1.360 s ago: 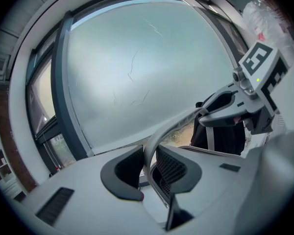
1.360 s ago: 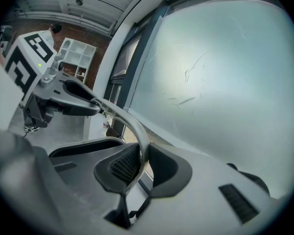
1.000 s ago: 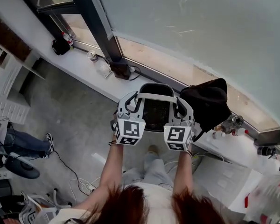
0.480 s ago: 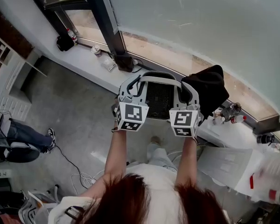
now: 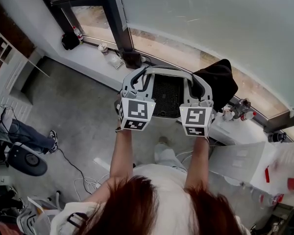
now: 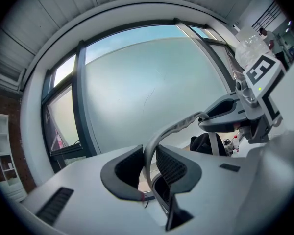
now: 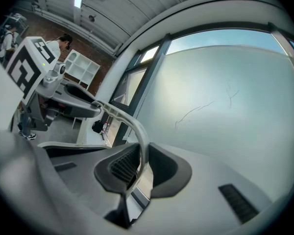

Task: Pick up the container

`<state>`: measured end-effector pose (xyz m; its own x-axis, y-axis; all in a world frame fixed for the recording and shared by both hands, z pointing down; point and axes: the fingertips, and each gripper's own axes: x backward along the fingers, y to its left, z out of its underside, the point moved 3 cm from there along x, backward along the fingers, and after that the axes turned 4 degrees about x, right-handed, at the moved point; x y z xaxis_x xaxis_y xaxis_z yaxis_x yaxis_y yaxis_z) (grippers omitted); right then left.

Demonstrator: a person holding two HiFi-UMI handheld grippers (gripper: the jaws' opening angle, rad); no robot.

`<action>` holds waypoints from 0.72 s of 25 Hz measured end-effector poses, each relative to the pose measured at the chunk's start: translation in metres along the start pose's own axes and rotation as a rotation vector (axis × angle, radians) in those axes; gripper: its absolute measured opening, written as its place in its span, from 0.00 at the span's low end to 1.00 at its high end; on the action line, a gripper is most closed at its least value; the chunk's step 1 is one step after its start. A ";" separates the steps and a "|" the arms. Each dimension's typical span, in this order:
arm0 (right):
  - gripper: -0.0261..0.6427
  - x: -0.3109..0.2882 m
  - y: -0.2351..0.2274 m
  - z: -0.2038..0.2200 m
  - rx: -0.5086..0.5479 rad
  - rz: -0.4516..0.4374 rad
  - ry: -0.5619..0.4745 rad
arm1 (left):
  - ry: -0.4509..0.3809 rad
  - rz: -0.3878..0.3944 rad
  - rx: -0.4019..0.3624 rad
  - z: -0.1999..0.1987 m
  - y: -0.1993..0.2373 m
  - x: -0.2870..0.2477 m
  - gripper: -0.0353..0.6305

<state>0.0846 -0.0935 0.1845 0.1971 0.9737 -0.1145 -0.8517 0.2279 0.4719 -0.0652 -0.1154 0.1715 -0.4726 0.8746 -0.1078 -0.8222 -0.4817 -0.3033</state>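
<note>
The container is a black mesh basket with a grey arched handle, hanging above the floor just in front of the sill in the head view. My left gripper is shut on the handle's left end and my right gripper on its right end. In the left gripper view the handle runs between the dark pads of the left gripper, with the right gripper further along it. The right gripper view shows the handle pinched in the right gripper, and the left gripper beyond.
A black bag lies on the white window sill right of the container. A can and small bottles stand on the sill. A dark window post rises behind. Papers lie at right; a chair and cables at left.
Both grippers and the container between them have shifted up in the head view, towards the window. The grip on the handle looks the same.
</note>
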 end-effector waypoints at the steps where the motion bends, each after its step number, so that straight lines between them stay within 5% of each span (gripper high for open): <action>1: 0.14 0.005 0.001 -0.004 -0.003 0.002 -0.008 | -0.005 -0.003 -0.003 -0.004 0.001 0.006 0.19; 18: 0.14 0.101 0.018 -0.053 0.013 0.050 -0.102 | -0.100 -0.016 0.007 -0.043 -0.017 0.106 0.19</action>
<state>0.0639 0.0088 0.1354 0.2031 0.9792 -0.0015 -0.8556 0.1782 0.4861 -0.0874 -0.0123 0.1251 -0.4887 0.8724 -0.0076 -0.8319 -0.4685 -0.2975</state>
